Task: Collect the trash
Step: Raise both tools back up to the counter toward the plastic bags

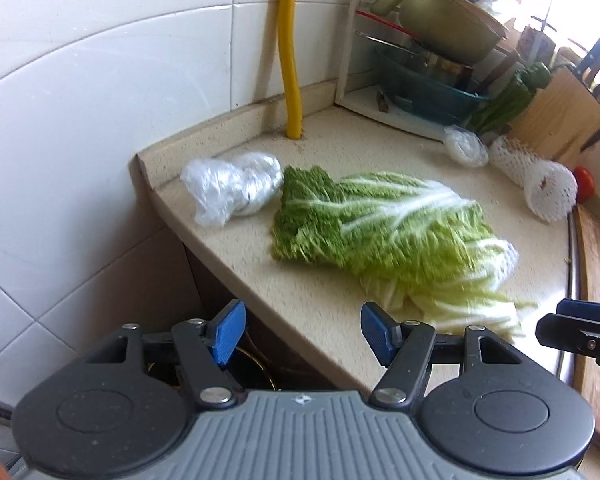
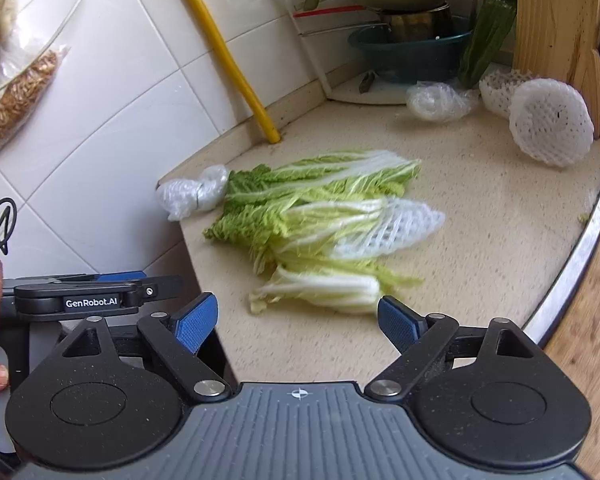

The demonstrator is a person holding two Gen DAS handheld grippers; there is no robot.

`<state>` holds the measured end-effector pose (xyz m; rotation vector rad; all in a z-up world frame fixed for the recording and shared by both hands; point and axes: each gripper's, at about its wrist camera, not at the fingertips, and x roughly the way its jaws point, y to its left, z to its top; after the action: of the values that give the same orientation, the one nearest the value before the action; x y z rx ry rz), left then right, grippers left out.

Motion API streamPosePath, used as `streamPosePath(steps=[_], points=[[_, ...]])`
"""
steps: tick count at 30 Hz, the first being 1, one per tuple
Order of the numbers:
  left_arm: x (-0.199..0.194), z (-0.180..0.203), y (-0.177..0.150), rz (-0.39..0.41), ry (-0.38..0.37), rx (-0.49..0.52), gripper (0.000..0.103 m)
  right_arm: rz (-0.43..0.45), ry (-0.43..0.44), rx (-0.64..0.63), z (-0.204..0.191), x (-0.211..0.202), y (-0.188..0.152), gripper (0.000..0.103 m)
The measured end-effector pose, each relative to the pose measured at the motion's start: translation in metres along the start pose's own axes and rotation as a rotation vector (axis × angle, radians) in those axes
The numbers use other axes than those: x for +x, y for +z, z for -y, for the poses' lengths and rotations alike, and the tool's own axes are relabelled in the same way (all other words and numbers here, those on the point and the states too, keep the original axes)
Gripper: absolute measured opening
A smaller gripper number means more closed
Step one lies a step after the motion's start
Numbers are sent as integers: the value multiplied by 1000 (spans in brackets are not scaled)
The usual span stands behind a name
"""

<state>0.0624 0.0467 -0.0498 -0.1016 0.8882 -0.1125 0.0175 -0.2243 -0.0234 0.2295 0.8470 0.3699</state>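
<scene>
Cabbage [image 2: 316, 220] lies in a heap mid-counter at twelve o'clock from the right gripper [image 2: 298, 322], stalks toward it and long axis running to ten o'clock, with a foam net [image 2: 396, 226] against its right side. Both grippers stand apart and empty; the left gripper [image 1: 302, 336] hangs off the counter edge [image 1: 236, 264], farther away. Bare counter lies at two o'clock, and a plastic wad [image 2: 192, 196] sits at the corner.

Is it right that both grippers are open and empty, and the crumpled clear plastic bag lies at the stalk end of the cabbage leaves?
Not quite. The crumpled plastic bag lies at the dark green leafy tip of the cabbage leaves, by the counter's corner, not at the white stalk end; the left wrist view shows it. The rest holds: the left gripper and right gripper are open and empty.
</scene>
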Motion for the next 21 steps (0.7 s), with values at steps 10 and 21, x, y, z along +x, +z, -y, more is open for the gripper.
streamPosePath(steps=[10, 21], points=[[25, -23, 40, 35, 79, -75, 62, 26, -35, 15, 40, 16, 46, 93], [60, -28, 71, 35, 101, -48, 63, 63, -62, 30, 69, 41, 83, 96]])
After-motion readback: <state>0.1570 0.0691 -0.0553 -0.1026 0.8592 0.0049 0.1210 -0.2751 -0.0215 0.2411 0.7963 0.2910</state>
